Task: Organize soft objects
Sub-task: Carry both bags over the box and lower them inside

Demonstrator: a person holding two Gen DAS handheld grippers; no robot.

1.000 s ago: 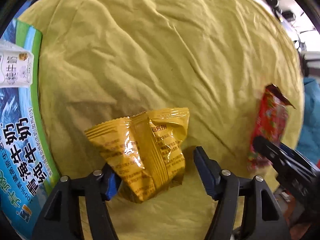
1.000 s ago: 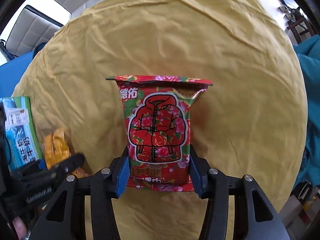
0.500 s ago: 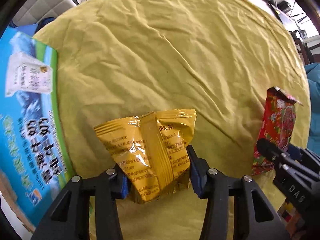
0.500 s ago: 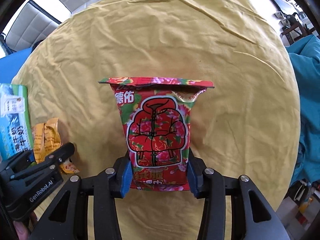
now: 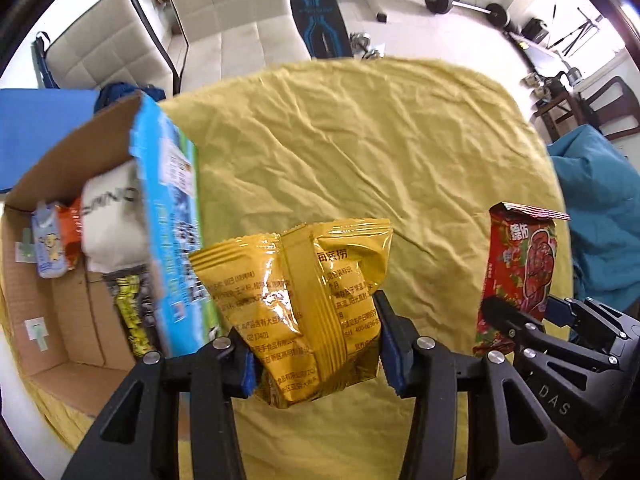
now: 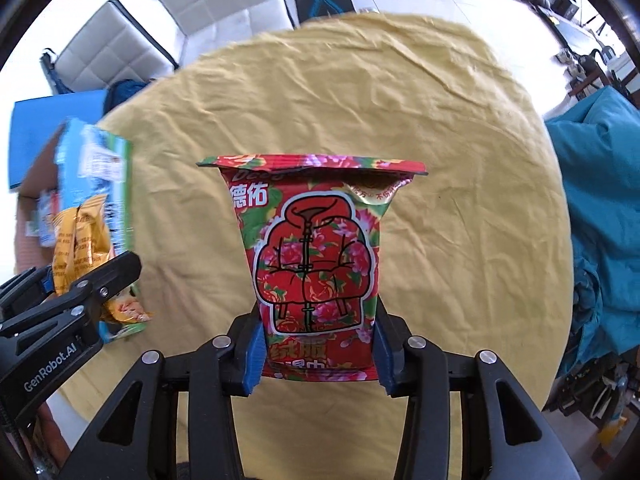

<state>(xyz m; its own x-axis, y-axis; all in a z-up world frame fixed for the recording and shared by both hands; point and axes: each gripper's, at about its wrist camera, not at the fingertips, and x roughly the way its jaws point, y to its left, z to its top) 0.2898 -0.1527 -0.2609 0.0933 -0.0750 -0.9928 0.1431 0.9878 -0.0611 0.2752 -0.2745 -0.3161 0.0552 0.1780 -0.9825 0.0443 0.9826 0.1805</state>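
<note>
My left gripper is shut on a yellow snack packet and holds it above the yellow tablecloth, just right of an open cardboard box. My right gripper is shut on a red floral packet held upright above the cloth. The red packet also shows at the right of the left wrist view. The yellow packet also shows at the left of the right wrist view.
The box has a blue printed flap standing up and holds a white pouch, small packets and a dark yellow-printed packet. White chairs stand behind the table. A teal cloth lies at the right.
My left gripper closed on the yellow packet and lifted it off the cloth. Both grippers rose and tilted up, bringing the box interior and the room into view.
</note>
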